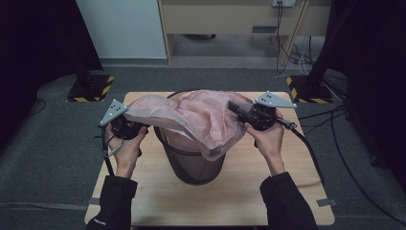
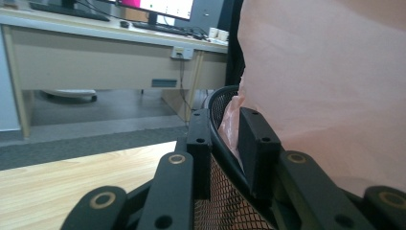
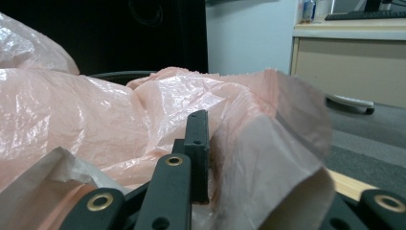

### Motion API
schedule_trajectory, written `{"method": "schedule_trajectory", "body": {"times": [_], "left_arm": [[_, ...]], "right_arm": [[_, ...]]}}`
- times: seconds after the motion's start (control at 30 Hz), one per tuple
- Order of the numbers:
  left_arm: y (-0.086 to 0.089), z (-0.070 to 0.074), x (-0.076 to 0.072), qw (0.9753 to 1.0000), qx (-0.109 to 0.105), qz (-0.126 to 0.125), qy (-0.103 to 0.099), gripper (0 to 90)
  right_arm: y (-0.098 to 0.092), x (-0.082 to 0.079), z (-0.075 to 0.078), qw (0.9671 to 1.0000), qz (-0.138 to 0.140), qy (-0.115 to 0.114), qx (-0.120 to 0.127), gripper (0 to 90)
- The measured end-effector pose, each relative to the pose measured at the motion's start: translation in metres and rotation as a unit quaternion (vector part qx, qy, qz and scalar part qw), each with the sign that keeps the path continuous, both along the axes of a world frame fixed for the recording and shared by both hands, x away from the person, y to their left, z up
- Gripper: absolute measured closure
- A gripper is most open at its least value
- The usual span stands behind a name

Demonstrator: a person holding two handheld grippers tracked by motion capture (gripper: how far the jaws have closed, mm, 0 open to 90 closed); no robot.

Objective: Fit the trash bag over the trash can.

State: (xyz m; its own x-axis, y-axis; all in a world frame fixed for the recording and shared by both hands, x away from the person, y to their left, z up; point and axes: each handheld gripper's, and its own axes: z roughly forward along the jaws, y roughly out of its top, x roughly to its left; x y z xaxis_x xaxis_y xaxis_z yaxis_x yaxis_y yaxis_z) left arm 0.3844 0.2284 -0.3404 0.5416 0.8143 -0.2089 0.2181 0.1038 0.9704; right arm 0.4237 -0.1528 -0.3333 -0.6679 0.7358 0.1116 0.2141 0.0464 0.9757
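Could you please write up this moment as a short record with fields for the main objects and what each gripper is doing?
surface: wooden table
bin: black mesh bin, upright mid-table
bag: pink plastic bag, draped over the bin's mouth and down its front
left gripper: jaws straddle the bin's rim and bag film, one outside, one inside; a gap remains
right gripper: at the bag's right edge, plastic folded over its jaws; closure unclear

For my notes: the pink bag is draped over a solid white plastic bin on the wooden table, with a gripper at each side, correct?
Not quite: the bin is black wire mesh, as the left gripper view shows. The pink bag does drape over it on the wooden table, a gripper at each side.
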Motion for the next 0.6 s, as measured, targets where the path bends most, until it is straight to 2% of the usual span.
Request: {"method": "schedule_trajectory", "body": {"times": [0.07, 0.27, 0.4, 0.5, 0.57, 0.6], "left_arm": [[-0.004, -0.001, -0.006, 0.9999, -0.005, -0.011, 0.003, 75.0], [-0.017, -0.002, -0.026, 0.9990, -0.006, -0.043, -0.009, 74.7], [-0.017, -0.001, -0.026, 0.9984, -0.012, -0.055, 0.000, 74.1], [-0.012, -0.001, -0.028, 0.9981, -0.023, -0.057, -0.008, 65.1], [-0.002, 0.001, -0.035, 0.9981, -0.027, -0.050, -0.027, 59.0], [0.002, 0.002, -0.039, 0.9981, -0.025, -0.044, -0.036, 51.6]], "right_arm": [[-0.005, -0.008, 0.001, 1.0000, -0.001, 0.000, -0.005, 75.9], [-0.024, -0.040, 0.001, 1.0000, -0.006, 0.001, -0.001, 75.6], [-0.032, -0.051, 0.001, 1.0000, -0.007, 0.002, 0.002, 73.8], [-0.036, -0.051, 0.003, 0.9999, -0.003, -0.006, 0.008, 66.3], [-0.038, -0.051, 0.005, 0.9996, 0.002, -0.018, 0.019, 60.9], [-0.040, -0.051, 0.007, 0.9993, 0.003, -0.025, 0.027, 58.5]]}}
